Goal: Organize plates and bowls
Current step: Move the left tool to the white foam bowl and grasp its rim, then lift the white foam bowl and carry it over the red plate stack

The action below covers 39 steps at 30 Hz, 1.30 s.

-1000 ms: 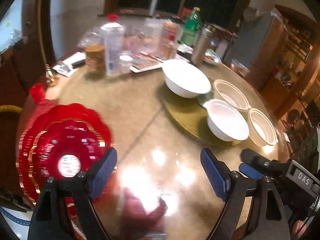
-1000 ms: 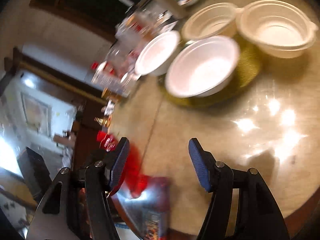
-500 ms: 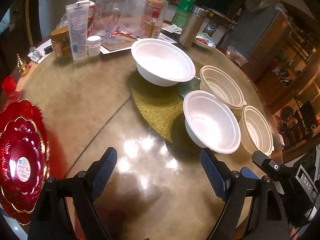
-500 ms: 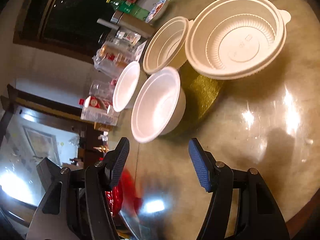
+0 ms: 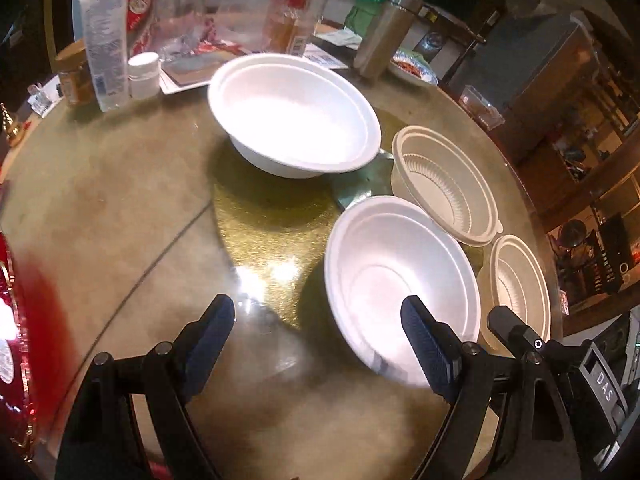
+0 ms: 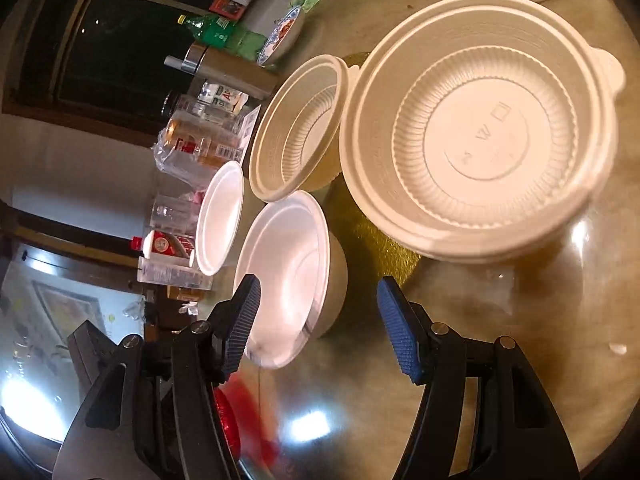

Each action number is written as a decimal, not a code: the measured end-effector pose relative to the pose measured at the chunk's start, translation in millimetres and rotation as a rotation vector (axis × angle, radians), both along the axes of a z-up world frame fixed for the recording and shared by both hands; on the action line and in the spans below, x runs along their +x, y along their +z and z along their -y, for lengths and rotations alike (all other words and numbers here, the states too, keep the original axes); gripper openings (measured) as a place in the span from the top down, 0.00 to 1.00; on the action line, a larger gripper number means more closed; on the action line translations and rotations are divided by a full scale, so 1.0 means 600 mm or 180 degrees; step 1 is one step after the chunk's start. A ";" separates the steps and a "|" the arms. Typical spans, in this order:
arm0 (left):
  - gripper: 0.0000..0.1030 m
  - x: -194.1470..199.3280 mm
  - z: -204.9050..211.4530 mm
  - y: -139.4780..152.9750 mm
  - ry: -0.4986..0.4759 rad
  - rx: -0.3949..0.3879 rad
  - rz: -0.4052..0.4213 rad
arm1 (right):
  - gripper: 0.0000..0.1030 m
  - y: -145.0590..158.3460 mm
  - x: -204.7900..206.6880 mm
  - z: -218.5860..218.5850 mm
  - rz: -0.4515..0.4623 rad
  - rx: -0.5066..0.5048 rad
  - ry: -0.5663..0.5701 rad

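The left claw (image 5: pixel 318 332) is released, its blue-padded fingers (image 5: pixel 212 330) spread wide above the glossy round surface (image 5: pixel 120 200), holding nothing. Just ahead, at the lower right of the left wrist view, a white foam bowl (image 5: pixel 400 280) sits partly on a gold mat (image 5: pixel 272 216); the right finger overlaps its near rim in the frame. A larger white bowl (image 5: pixel 294 112) stands at the upper centre. Two cream ribbed plastic bowls (image 5: pixel 446 184) (image 5: pixel 520 284) sit along the right edge, and a red plate (image 5: pixel 16 332) shows at the far left.

The right claw (image 6: pixel 318 320) is likewise released and empty, with the foam bowl (image 6: pixel 288 272) between its fingers in the frame and a big ribbed bowl (image 6: pixel 480 128) at the upper right.
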<state>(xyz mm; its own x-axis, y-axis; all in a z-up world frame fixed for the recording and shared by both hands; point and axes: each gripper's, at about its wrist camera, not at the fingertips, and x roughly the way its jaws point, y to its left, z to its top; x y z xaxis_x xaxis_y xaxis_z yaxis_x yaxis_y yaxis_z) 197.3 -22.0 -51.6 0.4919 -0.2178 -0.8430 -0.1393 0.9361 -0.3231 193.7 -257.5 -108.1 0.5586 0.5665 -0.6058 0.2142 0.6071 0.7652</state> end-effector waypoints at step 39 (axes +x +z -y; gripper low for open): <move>0.85 -0.077 -0.006 -0.002 -0.0248 0.0321 0.0082 | 0.93 0.038 -0.076 -0.069 0.0137 -0.0616 0.0386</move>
